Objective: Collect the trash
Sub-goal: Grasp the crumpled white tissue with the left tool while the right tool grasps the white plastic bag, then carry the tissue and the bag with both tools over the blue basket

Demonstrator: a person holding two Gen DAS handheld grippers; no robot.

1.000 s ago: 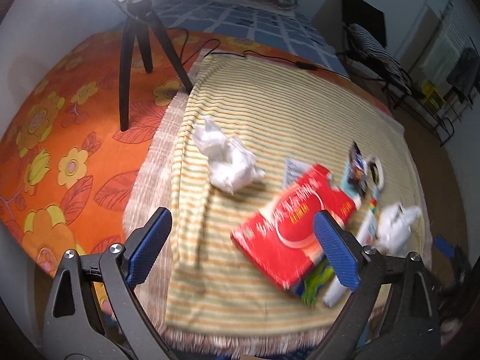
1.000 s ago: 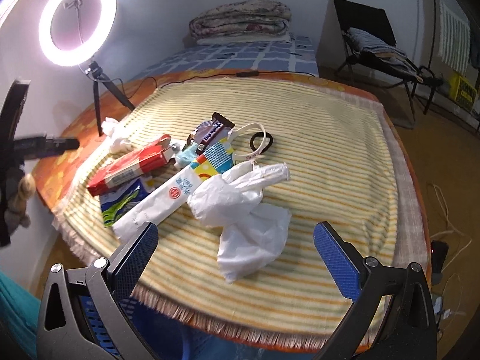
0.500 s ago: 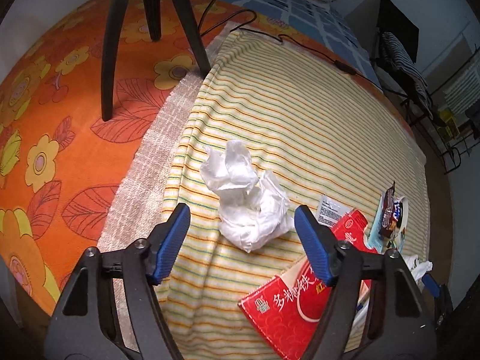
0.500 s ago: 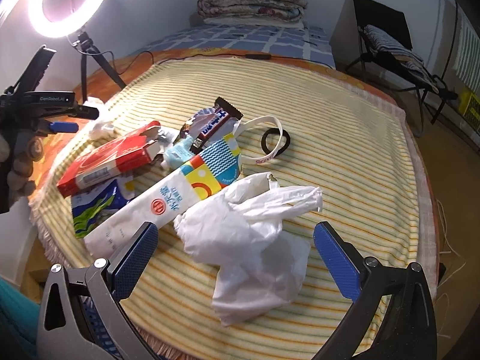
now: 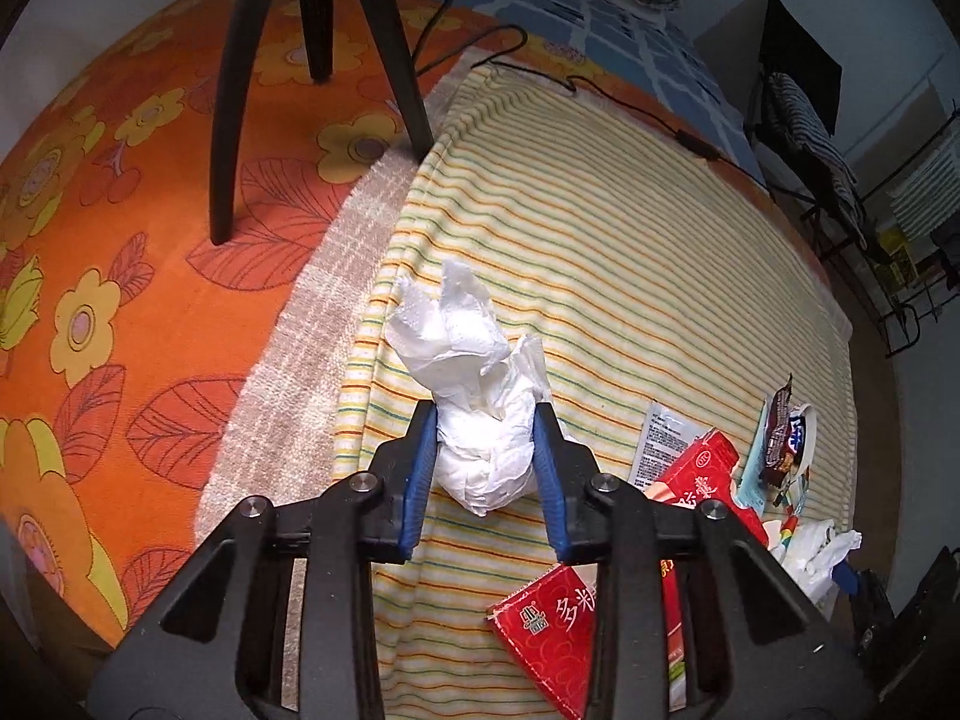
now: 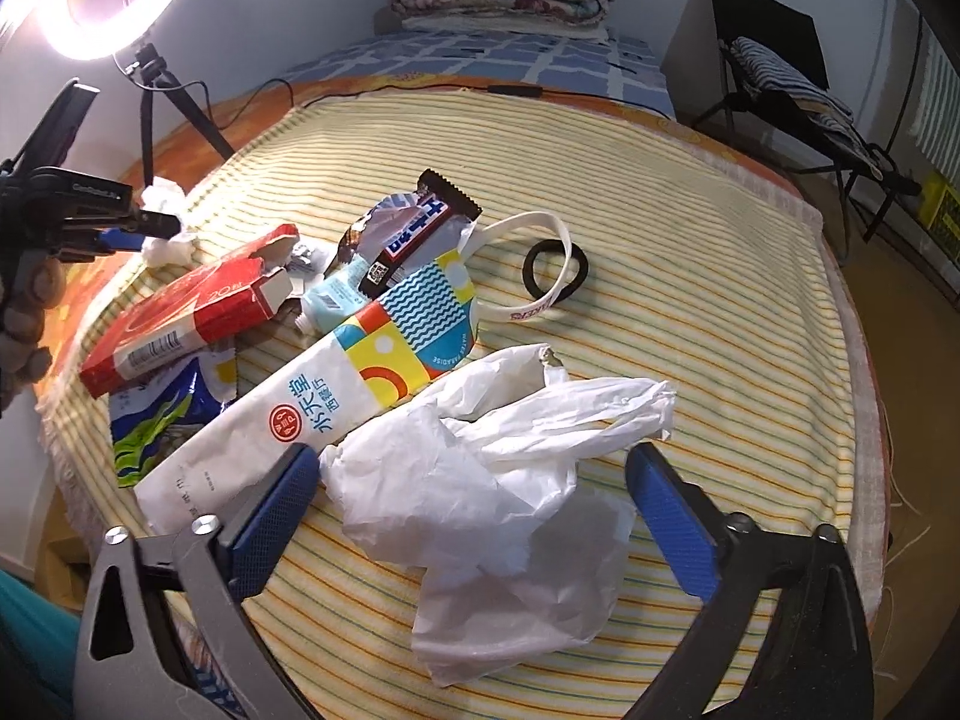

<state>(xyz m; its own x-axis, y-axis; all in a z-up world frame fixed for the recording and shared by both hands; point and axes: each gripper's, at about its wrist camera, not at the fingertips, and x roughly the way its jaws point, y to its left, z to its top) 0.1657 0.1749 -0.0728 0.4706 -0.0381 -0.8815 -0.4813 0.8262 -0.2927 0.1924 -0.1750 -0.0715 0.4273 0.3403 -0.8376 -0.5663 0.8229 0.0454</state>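
My left gripper (image 5: 483, 420) is shut on a crumpled white tissue (image 5: 474, 372) at the left edge of the striped cloth (image 5: 630, 252); it also shows far left in the right wrist view (image 6: 165, 222). My right gripper (image 6: 474, 480) is open, its blue pads either side of a white plastic bag (image 6: 498, 468) lying on the cloth. Between them lies a heap of trash: a red carton (image 6: 186, 312), a white and coloured paper bag (image 6: 312, 402), a chocolate bar wrapper (image 6: 420, 222), a blue and green wrapper (image 6: 162, 420).
A black ring (image 6: 555, 270) and a white strap (image 6: 540, 276) lie beside the heap. A ring light's tripod (image 5: 312, 60) stands on the orange flowered cover (image 5: 120, 240) to the left. A cable (image 5: 630, 108) runs along the cloth's far edge. A chair (image 6: 780, 78) stands at the back right.
My left gripper moved forward to the tissue and closed on it. My right gripper moved closer to the white plastic bag and stays open.
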